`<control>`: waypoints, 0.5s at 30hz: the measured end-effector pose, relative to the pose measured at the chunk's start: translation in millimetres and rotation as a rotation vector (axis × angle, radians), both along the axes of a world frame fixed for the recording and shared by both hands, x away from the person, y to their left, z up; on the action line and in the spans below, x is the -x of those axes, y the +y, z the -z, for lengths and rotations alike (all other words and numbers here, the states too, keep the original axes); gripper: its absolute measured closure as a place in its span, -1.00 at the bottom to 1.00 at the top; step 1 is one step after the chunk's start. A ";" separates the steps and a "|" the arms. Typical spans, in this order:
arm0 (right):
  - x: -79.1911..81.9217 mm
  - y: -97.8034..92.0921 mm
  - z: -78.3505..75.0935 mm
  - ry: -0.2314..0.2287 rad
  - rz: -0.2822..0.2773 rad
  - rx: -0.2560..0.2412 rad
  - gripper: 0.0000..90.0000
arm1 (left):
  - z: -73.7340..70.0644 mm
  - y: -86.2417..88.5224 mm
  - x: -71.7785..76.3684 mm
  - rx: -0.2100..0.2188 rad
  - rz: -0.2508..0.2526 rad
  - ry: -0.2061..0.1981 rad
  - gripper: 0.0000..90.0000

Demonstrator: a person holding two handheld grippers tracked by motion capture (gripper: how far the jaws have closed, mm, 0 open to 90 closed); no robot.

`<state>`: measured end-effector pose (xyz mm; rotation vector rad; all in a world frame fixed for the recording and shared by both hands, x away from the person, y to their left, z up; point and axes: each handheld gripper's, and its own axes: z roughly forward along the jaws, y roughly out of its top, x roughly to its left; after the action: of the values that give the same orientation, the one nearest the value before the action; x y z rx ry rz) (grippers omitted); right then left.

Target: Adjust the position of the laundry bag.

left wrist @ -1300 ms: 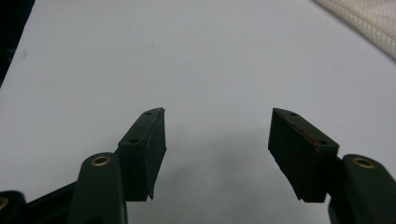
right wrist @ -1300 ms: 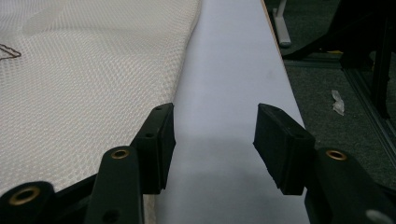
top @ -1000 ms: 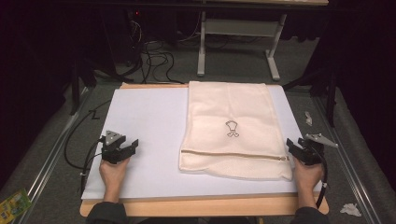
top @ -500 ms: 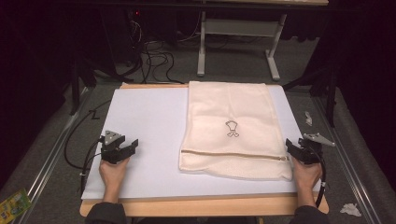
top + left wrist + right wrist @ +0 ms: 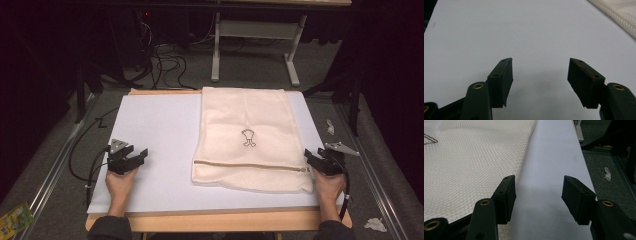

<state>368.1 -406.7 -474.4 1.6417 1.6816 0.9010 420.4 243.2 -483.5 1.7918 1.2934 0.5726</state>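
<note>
A cream mesh zip bag (image 5: 250, 137) with a small dark emblem lies flat on the right half of the white board (image 5: 155, 130); its zipper runs across near the front edge. My right gripper (image 5: 314, 159) rests open at the bag's right front corner, its left jaw over the mesh (image 5: 469, 165) and its right jaw over bare board. At the board's front left my left gripper (image 5: 140, 155) stands open, well apart from the bag, with nothing between its jaws. In the left gripper view (image 5: 540, 72) the bag's edge (image 5: 621, 12) shows at the far top right.
The board lies on a wooden table (image 5: 220, 220). Metal rails (image 5: 55, 170) run along both sides on the grey floor. A white table frame (image 5: 255, 45) and cables (image 5: 165, 60) stand behind. Paper scraps (image 5: 375, 224) lie on the right floor, a green packet (image 5: 12, 222) at front left.
The right gripper has edged slightly left toward the bag's corner. The left gripper and the bag have not moved.
</note>
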 end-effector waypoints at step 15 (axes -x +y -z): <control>5.8 -1.1 -19.0 -0.041 -0.043 -0.081 0.06 | -27.7 -42.5 -4.7 0.004 0.122 0.019 -0.23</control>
<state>362.3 -407.9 -455.4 1.6334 1.6785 1.0290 425.1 200.7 -455.8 1.8625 1.1883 0.4860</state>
